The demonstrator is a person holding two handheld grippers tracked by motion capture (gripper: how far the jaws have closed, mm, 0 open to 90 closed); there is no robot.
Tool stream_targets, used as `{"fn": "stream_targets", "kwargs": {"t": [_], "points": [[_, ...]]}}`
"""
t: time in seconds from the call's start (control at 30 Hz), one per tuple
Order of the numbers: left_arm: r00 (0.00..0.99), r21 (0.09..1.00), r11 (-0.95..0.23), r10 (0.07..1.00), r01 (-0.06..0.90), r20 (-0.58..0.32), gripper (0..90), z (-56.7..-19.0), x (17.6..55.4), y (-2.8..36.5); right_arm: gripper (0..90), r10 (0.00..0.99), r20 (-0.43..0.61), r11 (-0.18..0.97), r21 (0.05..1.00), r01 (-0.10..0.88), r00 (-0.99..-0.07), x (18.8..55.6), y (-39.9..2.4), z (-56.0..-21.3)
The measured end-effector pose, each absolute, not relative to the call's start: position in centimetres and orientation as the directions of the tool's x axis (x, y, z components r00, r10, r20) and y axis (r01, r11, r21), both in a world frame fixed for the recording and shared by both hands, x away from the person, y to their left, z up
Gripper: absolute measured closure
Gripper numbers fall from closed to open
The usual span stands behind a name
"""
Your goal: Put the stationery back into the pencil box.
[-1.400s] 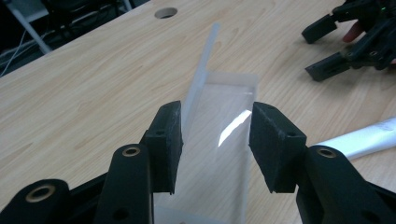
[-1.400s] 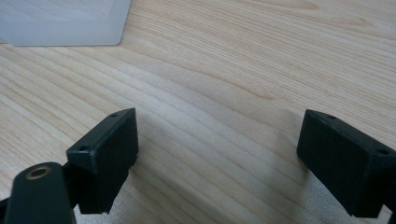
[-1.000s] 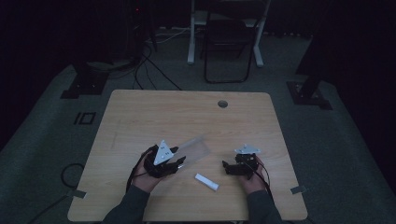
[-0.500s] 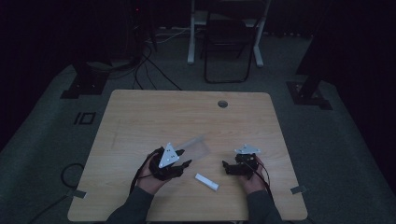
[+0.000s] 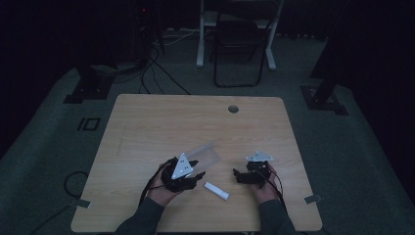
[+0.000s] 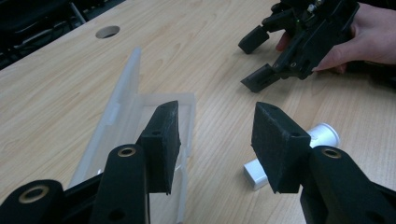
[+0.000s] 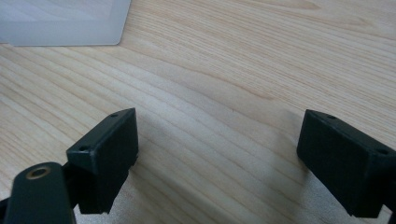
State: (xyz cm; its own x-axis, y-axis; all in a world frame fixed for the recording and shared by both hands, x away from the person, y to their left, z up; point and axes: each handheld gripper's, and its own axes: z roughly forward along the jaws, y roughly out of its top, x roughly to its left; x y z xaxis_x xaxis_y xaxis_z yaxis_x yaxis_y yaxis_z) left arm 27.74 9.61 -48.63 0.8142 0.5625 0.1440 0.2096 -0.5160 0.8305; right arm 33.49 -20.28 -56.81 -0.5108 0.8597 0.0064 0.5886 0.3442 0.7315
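The left gripper (image 6: 215, 140) has its jaws spread wide with nothing pinched between them, and they have just been opening further. Its own view shows what the high view leaves vague: a clear plastic case (image 6: 140, 121) lies open on the tabletop (image 6: 56, 93), its raised lid running away past the left-hand jaw and its shallow tray partly behind that jaw, while a small white tube (image 6: 322, 137) lies behind and just beyond the right-hand jaw, apart from the case. Farther off in that view the right gripper (image 6: 257, 58) rests in a hand, its jaws parted on bare wood. From above, the left gripper (image 5: 195, 178) sits beside the near end of the case (image 5: 208, 155), the white tube (image 5: 216, 190) lies on the tabletop between the two grippers, and the right gripper (image 5: 238, 175) points toward it. The right gripper view adds a close look at its own spread jaws over plain wood, with a corner of the case (image 7: 60, 21) well ahead of the left-hand jaw. Compared with a second ago, the left gripper has drawn slightly toward the person and off the case; the tube and the right gripper lie as before.
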Motion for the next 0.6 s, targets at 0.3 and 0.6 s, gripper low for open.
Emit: {"fn": "stream_targets", "kwargs": {"t": [0.3,0.6], "points": [[0.832,0.823,-0.534,0.533,0.192,0.152,51.2,-49.0,27.6,8.8,12.4,0.860,0.006,0.344,0.731,0.589,-0.511,33.5,-20.3,-56.8],[0.845,0.818,-0.544,0.514,0.188,0.147,51.0,-49.4,27.5,8.2,12.4,0.859,0.005,0.345,0.732,0.587,-0.511,33.5,-20.3,-56.8]]}}
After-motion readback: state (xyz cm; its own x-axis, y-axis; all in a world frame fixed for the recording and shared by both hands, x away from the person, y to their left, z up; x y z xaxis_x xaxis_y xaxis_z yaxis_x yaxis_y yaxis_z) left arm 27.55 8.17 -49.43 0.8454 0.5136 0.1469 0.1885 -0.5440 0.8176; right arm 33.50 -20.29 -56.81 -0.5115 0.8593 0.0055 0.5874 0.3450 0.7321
